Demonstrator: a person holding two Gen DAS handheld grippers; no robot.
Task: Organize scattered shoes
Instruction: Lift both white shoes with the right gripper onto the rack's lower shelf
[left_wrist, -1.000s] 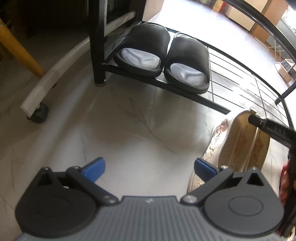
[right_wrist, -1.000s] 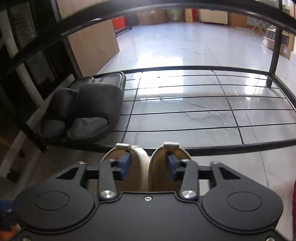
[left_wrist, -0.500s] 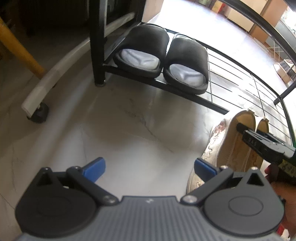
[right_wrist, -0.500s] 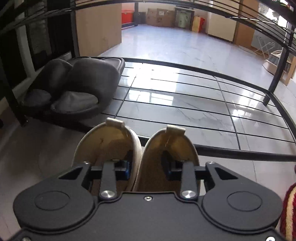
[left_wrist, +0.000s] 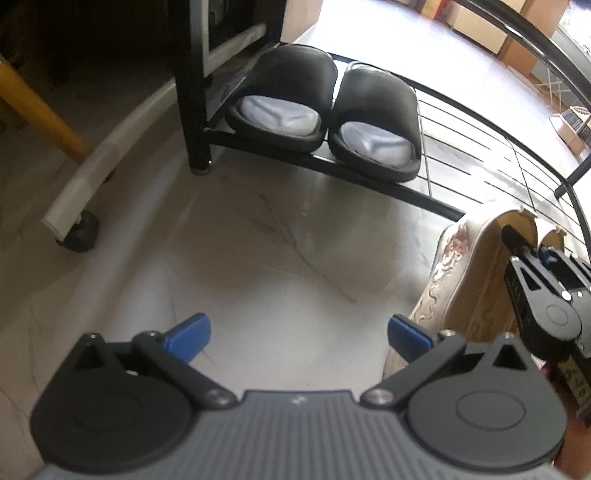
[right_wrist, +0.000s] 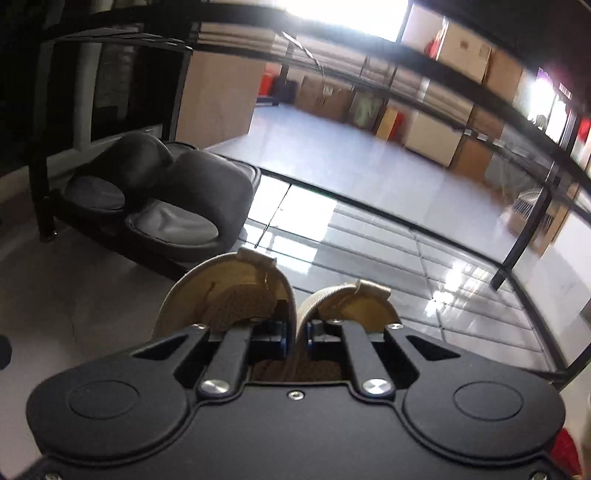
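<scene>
A pair of black slides (left_wrist: 325, 110) sits at the left end of the black wire shoe rack's bottom shelf (left_wrist: 476, 162); they also show in the right wrist view (right_wrist: 162, 206). My right gripper (right_wrist: 295, 339) is shut on the touching inner walls of a pair of beige slip-on shoes (right_wrist: 236, 295), one finger inside each shoe, and holds them tilted in front of the shelf (right_wrist: 406, 254). The left wrist view shows these shoes (left_wrist: 469, 280) at the right with the right gripper (left_wrist: 539, 258) on them. My left gripper (left_wrist: 299, 334) is open and empty over the marble floor.
A black rack post (left_wrist: 192, 92) stands left of the slides. A white bar on a black caster (left_wrist: 79, 232) and a yellow leg (left_wrist: 40, 110) lie at the left. An upper rack shelf (right_wrist: 424, 85) runs overhead. Cardboard boxes (right_wrist: 325, 99) stand far behind.
My right gripper has closed tighter, pressing the two beige shoes together, and tilted upward, lifting them. The left gripper has barely moved.
</scene>
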